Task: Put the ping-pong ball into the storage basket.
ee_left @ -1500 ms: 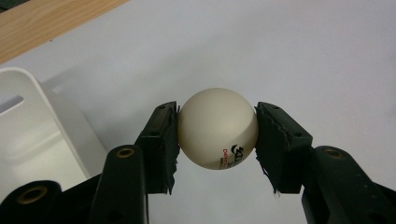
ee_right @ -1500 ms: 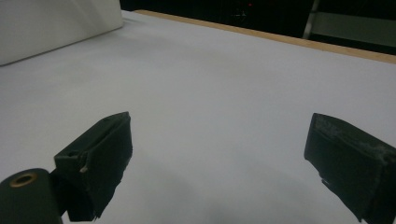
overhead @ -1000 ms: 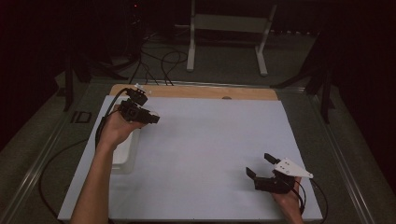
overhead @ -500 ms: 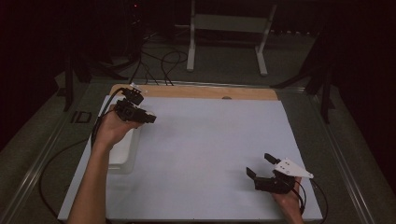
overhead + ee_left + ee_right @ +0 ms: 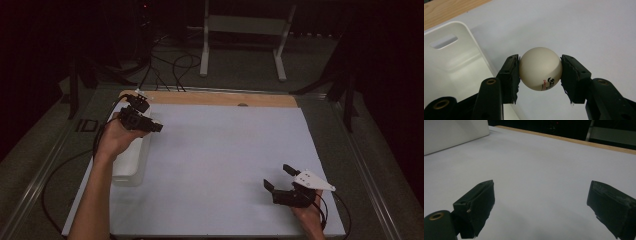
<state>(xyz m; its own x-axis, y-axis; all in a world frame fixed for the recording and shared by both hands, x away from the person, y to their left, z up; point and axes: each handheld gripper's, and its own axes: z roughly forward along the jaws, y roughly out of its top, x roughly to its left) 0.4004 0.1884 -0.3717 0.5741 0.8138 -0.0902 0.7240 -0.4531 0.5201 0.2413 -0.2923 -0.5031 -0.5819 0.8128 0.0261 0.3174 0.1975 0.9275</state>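
Left gripper [image 5: 540,72] is clamped on a white table-tennis ball [image 5: 540,68], one pad on each side of it, and in the high view it hangs at the far left of the white table sheet [image 5: 225,150], over the right rim of the white bin [image 5: 131,165]. From the ball, the bin's open hollow [image 5: 454,72] lies just to the left and below, so the coming move is probably a short shift left before letting go. Right gripper [image 5: 280,182] rests spread and empty at the near right, well apart, so the left hand is much the nearer.
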